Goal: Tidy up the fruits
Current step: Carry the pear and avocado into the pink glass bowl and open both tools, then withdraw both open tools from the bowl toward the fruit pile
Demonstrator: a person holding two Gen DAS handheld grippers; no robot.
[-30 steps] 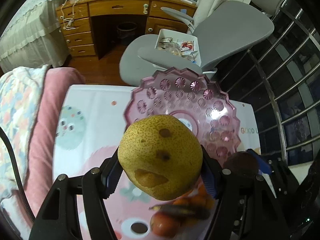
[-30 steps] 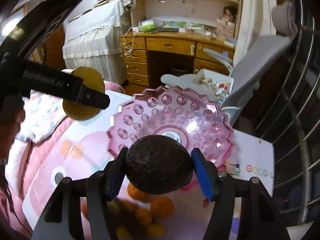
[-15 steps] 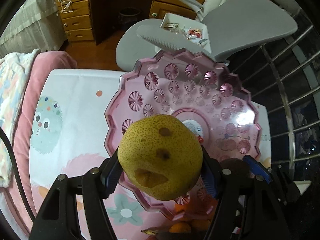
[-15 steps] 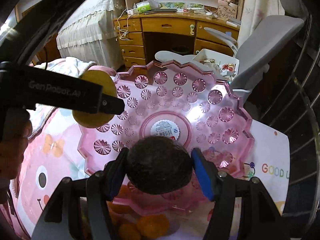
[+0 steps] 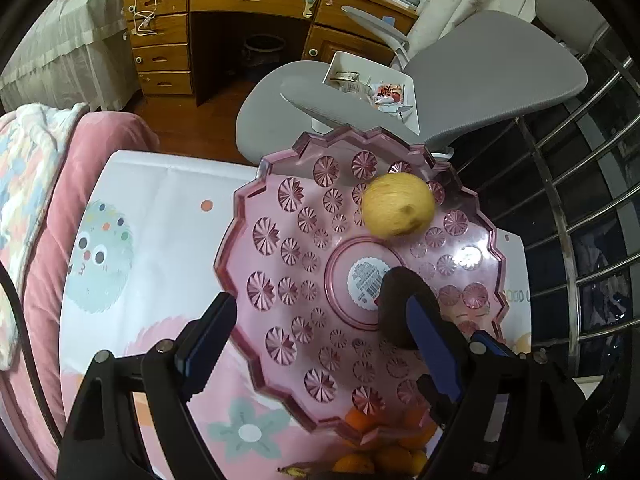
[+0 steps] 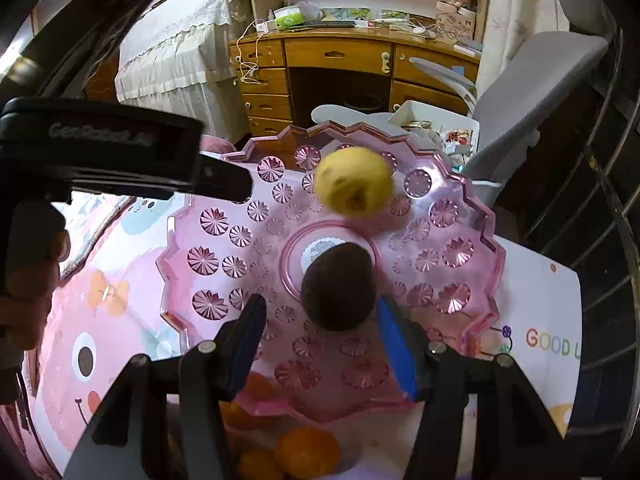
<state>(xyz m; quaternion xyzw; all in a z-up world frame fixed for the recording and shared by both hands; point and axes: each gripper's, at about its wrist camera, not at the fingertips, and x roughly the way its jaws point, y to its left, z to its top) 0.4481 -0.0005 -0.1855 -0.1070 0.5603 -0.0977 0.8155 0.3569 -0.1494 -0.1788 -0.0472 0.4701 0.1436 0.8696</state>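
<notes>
Your left gripper hung above the near edge of the pink dish with its jaws wide and opening further, and nothing was between them. The yellow pear lay inside the dish on its far side, just beyond the round label at the centre, clear of both grippers and a little blurred. Your right gripper pointed down at the middle of the dish. The dark round fruit sat on the dish floor, half over the label and right at the tips of those jaws. They were closing with the fruit between them. The blue pad on the right looked to be at the fruit's side, while a clear gap showed between the fruit and the pad on the left, so nothing was clamped. A cluster of oranges lay on the table just in front of the dish's near rim, partly under it. The dish stood on the cartoon-printed cloth that covered the table. To the left of the dish, your hand was wrapped around the left gripper's handle. Beyond the dish's far rim stood a grey chair.
</notes>
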